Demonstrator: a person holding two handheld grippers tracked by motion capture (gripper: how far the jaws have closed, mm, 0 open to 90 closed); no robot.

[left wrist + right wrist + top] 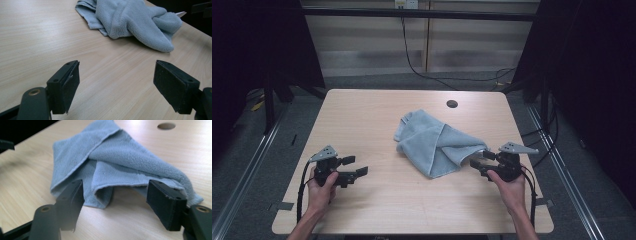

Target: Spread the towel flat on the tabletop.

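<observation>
A crumpled light blue towel (435, 142) lies loosely folded on the wooden table (377, 200), right of centre. My right gripper (479, 159) is open at the towel's right end, its jaws level with the nearest folded edge (113, 186) and nothing pinched between them. My left gripper (354, 166) is open over bare wood at the table's left, well apart from the towel (130, 20), which lies ahead of its jaws. A hand holds each gripper from the near edge.
A round cable hole (452, 104) sits in the table behind the towel. Dark curtains flank both sides, and cables run along the floor beyond the far edge. Bare wood lies between the two grippers.
</observation>
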